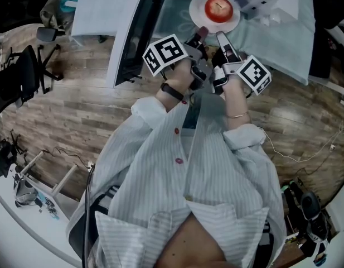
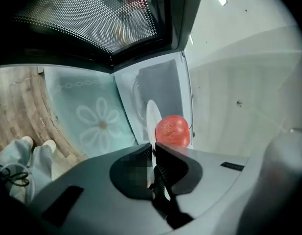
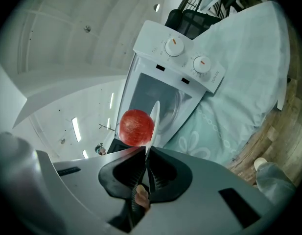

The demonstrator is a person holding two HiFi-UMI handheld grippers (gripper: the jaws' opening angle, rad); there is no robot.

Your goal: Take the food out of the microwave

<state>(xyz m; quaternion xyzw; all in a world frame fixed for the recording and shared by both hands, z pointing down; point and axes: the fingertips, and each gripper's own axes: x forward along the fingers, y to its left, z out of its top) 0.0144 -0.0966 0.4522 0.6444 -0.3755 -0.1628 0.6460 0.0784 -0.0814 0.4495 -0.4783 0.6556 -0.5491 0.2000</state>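
Noted round, smooth white plate (image 1: 197, 10) carrying glossy red apple (image 1: 219, 9), near rim clamped by left gripper (image 1: 203, 32) and right gripper (image 1: 220, 36).

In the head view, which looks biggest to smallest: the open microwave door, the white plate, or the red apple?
1. microwave door
2. white plate
3. red apple, which sits on the plate and covers only its middle

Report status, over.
Left gripper, right gripper: both shut on plate rim. Apple on plate, in front of microwave. Door open; nothing blocking.
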